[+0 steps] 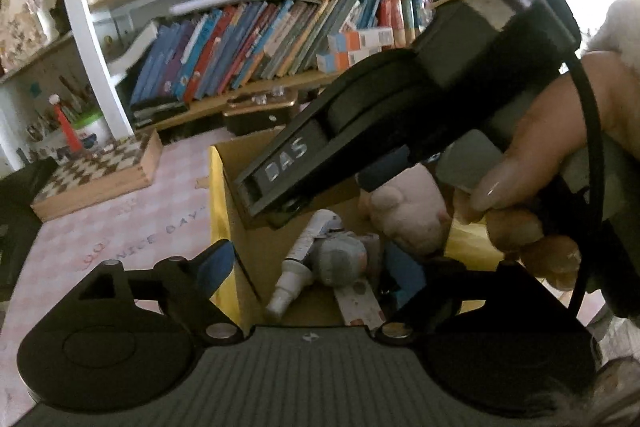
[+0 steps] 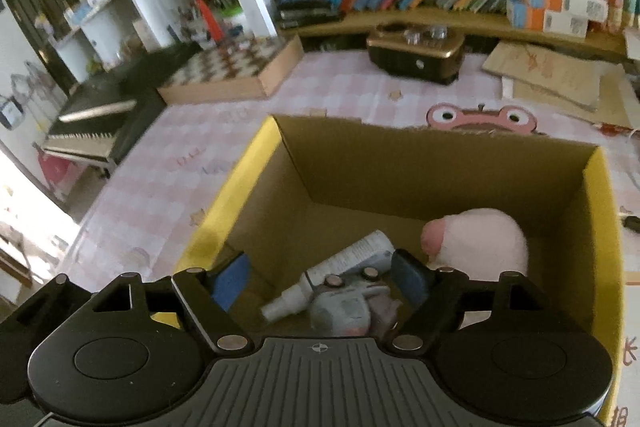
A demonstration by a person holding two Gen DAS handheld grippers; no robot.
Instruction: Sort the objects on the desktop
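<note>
Cardboard box [image 2: 400, 163] with yellow outer walls sat open on the pink checked surface [image 2: 168, 187], holding a white spray bottle [image 2: 340, 275], a grey plush toy [image 2: 344, 307] touching it, and a pink plush toy [image 2: 480, 239] at about 3 o'clock. Both grippers hung over the box — the right gripper [image 2: 322, 277] with jaws apart and empty, the left gripper [image 1: 316, 275] likewise spread, gripping nothing. A chessboard [image 2: 236, 67] lay at 11 o'clock.

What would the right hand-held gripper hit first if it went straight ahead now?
Probably the grey toy and the white tube in the box; the open right hand-held gripper points at them. Depth is unclear.
</note>
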